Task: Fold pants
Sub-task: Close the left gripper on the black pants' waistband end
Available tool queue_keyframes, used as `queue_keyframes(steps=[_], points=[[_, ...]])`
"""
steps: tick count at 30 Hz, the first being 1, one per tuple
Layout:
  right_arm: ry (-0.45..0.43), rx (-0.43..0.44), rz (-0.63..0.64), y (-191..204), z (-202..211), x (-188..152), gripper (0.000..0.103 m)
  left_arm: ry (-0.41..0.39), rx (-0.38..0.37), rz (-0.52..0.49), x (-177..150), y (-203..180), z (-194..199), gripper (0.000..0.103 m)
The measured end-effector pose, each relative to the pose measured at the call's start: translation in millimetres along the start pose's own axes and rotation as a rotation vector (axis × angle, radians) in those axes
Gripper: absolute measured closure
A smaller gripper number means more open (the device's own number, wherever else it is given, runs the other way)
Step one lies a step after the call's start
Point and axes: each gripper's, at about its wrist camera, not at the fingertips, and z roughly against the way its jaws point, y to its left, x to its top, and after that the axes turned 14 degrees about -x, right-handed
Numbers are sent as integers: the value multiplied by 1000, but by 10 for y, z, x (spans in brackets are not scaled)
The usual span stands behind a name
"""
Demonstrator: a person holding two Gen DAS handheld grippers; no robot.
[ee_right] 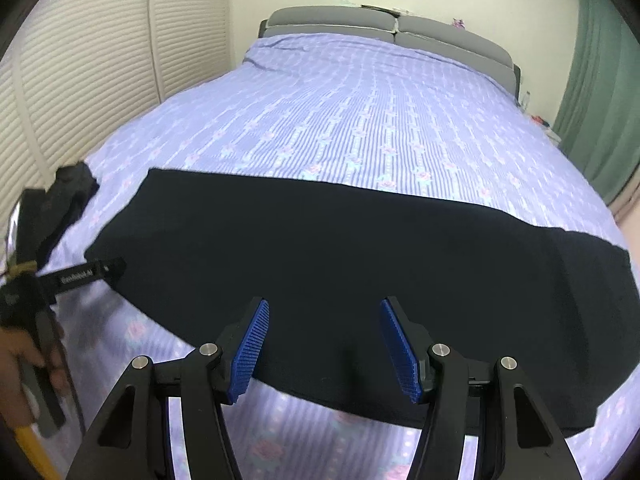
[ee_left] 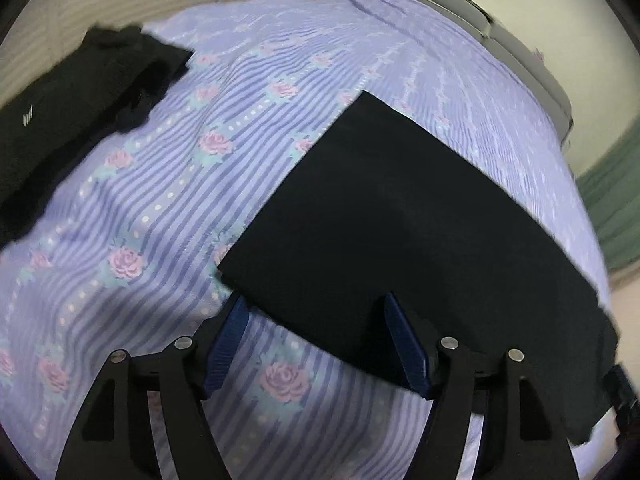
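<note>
Black pants (ee_right: 320,248) lie flat and folded lengthwise on the purple floral bedspread (ee_right: 360,120), stretching left to right near the bed's front edge. They also show in the left wrist view (ee_left: 400,216). My right gripper (ee_right: 324,308) is open and empty, just above the pants' near edge at the middle. My left gripper (ee_left: 314,304) is open and empty at the pants' left end, one blue pad (ee_left: 404,340) over the cloth, the other pad (ee_left: 224,344) over the bedspread. The left gripper also shows in the right wrist view (ee_right: 80,272), held by a hand.
A second heap of black clothing (ee_left: 80,112) lies at the bed's left side, also seen in the right wrist view (ee_right: 68,196). A grey headboard (ee_right: 380,28) stands at the far end. White louvred doors (ee_right: 100,60) are on the left, a green curtain (ee_right: 600,80) on the right.
</note>
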Motion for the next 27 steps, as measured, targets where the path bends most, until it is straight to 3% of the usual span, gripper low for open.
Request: queue_keyframes(steps=[4,9,14,20,24,27], points=[[-3,20,-32,100,-25,140,44,-33,-50,107,53,104,26,37],[-21,24,-26,194,-9,232,44,-45,-79,233,25,252,121,52],[-8,31,-34,247,-30,239,44,-60,-111,272,-93,306,168,52],[2,29,-16,297,-43,189,44,-89,-142,285,49,309,92,53],[0,28,-16,304,-38,193,44,-74,-136,222,154,232,36,81],[-1,34,-38,283,-40,228,44,-57,-126,166,192,149,20,91]])
